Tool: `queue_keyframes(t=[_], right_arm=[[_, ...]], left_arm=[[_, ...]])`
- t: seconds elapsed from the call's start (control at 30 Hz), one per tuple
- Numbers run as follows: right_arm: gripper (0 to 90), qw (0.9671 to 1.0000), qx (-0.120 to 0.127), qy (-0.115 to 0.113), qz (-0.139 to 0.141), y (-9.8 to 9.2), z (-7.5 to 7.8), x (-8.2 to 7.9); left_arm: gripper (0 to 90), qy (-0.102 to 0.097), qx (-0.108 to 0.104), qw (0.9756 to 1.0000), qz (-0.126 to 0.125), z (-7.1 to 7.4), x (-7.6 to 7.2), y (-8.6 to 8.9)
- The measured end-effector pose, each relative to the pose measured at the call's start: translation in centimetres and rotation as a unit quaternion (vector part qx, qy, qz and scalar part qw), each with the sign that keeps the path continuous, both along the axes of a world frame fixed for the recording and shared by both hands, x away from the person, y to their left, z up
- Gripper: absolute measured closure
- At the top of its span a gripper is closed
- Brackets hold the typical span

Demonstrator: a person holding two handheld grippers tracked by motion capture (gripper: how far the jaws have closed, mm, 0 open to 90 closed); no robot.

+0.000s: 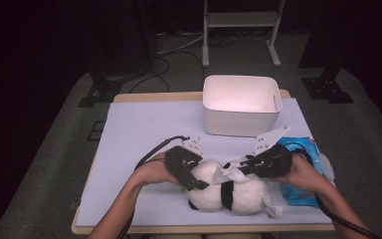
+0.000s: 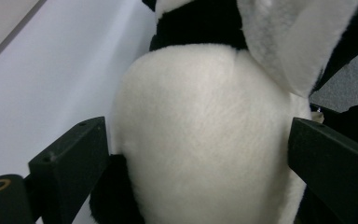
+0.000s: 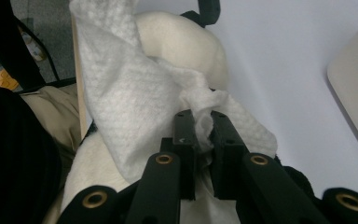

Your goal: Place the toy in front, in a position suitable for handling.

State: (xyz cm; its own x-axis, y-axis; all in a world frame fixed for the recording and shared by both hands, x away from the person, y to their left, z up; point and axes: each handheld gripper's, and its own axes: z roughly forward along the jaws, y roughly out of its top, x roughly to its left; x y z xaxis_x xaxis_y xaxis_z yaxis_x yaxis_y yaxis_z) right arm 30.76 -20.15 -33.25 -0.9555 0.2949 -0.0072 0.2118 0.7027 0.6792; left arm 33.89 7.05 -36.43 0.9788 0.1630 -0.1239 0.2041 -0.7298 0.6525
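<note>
A black-and-white panda plush [image 1: 229, 191] lies near the table's front edge. My left gripper [image 1: 199, 183] reaches it from the left. In the left gripper view its jaws stand wide on either side of the plush's round white part [image 2: 200, 140], and the fur between them looks unsqueezed. My right gripper [image 1: 241, 169] comes in from the right, above the plush. It is shut on a bunched corner of a white wipe [image 3: 130, 102], which drapes over the plush [image 3: 186, 42]. The wipe [image 1: 227, 173] rests on top of the toy.
A white plastic bin [image 1: 241, 107] stands at the back of the pale mat [image 1: 144, 139]. A blue pack of wipes [image 1: 303, 169] lies under my right forearm at the right edge. A crumpled white piece [image 1: 273, 209] lies by the plush's right end.
</note>
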Motion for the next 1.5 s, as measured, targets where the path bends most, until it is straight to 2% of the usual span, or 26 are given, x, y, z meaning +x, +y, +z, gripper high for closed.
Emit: queue_keyframes(t=[0.3,0.43,0.5,0.63,0.77,0.9,1.17,1.23,1.33,1.5], right_arm=[[81.8,1.0000,0.005,0.002,0.002,-0.5,-0.4,-0.4],[81.8,1.0000,0.007,0.005,0.002,-0.7,-0.5,-0.5],[81.8,0.9999,0.009,0.005,-0.001,-0.7,-0.6,-0.5],[81.8,1.0000,0.008,0.003,-0.002,-0.7,-0.5,-0.4],[81.8,0.9999,0.007,-0.005,-0.006,-0.6,-0.2,-0.1],[81.8,0.9998,0.009,-0.011,-0.011,-0.6,0.5,0.4],[81.7,0.9995,0.011,-0.022,-0.019,0.3,1.7,2.0],[81.7,0.9995,0.011,-0.025,-0.019,0.6,1.8,2.5],[81.7,0.9994,0.011,-0.025,-0.019,1.2,2.1,3.3],[81.6,0.9998,0.002,-0.015,-0.010,2.3,1.7,3.8]], left_arm=[[1.5,0.032,0.008,0.9992,-0.023,-0.9,0.6,-1.4],[1.2,0.034,0.010,0.9990,-0.029,-1.1,0.6,-1.7],[4.5,0.032,0.009,0.9989,-0.033,-1.1,0.6,-1.7],[15.0,0.019,0.002,0.9991,-0.037,-0.9,0.5,-1.5],[24.2,0.004,-0.006,0.9996,-0.028,-0.4,0.5,-1.1],[27.4,-0.015,-0.010,0.9996,-0.019,0.4,0.6,-0.9],[29.5,-0.060,0.007,0.9981,-0.006,2.1,1.3,-0.4],[29.6,-0.069,0.005,0.9976,0.004,2.3,1.4,-0.3],[29.7,-0.076,0.004,0.9970,0.013,2.3,1.6,-0.1],[28.6,-0.061,0.011,0.9979,0.016,1.6,1.6,0.2]])
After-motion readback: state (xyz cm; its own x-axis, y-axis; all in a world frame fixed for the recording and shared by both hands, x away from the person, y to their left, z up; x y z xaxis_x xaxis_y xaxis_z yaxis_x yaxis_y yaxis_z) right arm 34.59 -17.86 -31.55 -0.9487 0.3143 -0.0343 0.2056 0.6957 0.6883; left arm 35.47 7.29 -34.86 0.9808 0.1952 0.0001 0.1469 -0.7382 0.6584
